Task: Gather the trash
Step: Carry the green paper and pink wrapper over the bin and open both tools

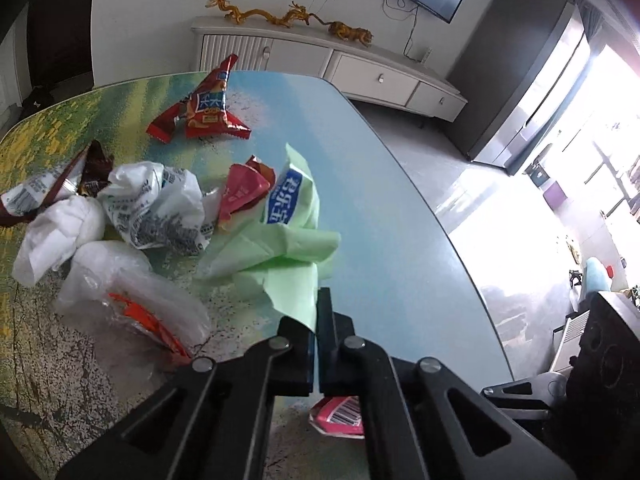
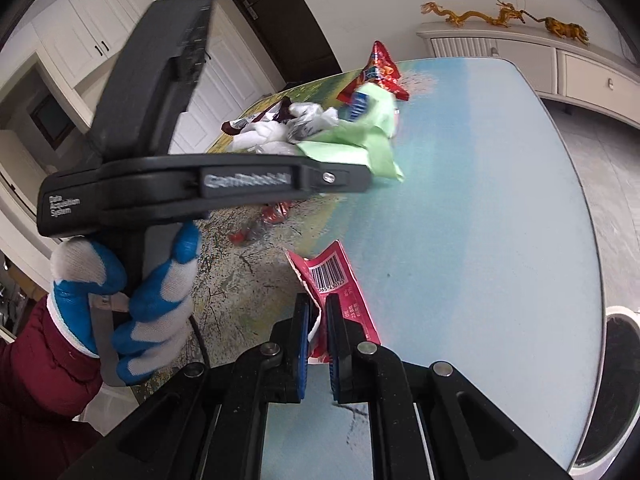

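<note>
My left gripper (image 1: pixel 316 312) is shut on a corner of a light green wrapper (image 1: pixel 292 236), which also shows in the right wrist view (image 2: pixel 360 144). My right gripper (image 2: pixel 318 316) is shut on the edge of a pink wrapper with a barcode (image 2: pixel 340 292); its lower part peeks under the left gripper (image 1: pixel 338 420). A pile of trash lies left of the green wrapper: white crumpled bags (image 1: pixel 156 208), a clear bag with orange print (image 1: pixel 136 304), a red wrapper (image 1: pixel 244 188) and a brown wrapper (image 1: pixel 94 168). A red snack bag (image 1: pixel 208 108) lies farther back.
The trash lies on a rounded table (image 1: pixel 392 216) with a blue and green printed top; its right edge curves close by. A round bin (image 2: pixel 616 380) stands below the table's right edge. A white TV cabinet (image 1: pixel 340 64) stands behind. A gloved hand (image 2: pixel 132 304) holds the left gripper.
</note>
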Demonstrator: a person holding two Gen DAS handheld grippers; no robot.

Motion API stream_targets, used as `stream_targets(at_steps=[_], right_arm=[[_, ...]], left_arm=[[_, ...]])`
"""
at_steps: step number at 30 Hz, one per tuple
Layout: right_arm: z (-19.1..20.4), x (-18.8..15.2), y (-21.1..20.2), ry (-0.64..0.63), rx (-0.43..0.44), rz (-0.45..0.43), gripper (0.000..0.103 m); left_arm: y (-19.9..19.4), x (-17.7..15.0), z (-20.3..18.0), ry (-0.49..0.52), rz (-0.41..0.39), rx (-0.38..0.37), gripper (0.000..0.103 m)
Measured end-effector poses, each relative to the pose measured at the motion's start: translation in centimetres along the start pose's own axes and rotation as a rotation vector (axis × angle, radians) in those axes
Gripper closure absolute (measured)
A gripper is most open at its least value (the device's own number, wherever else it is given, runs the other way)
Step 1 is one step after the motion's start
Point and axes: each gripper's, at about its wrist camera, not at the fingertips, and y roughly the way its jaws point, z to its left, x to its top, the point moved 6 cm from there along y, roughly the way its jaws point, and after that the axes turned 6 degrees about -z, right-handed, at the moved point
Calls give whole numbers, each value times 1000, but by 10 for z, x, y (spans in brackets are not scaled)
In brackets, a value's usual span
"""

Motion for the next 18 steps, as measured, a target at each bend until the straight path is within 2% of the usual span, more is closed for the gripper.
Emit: stream_targets(at_steps=[8, 14, 18], right_arm=[[-23, -1, -36, 71, -44, -99, 96], [-56, 3, -87, 147, -117, -228, 96], [-89, -3, -125, 224, -191, -316, 96]], left_arm=[[-48, 13, -18, 35, -108, -6, 103], [-67, 22, -76, 149, -152, -52, 103], [-55, 24, -123, 227, -130, -101, 103]])
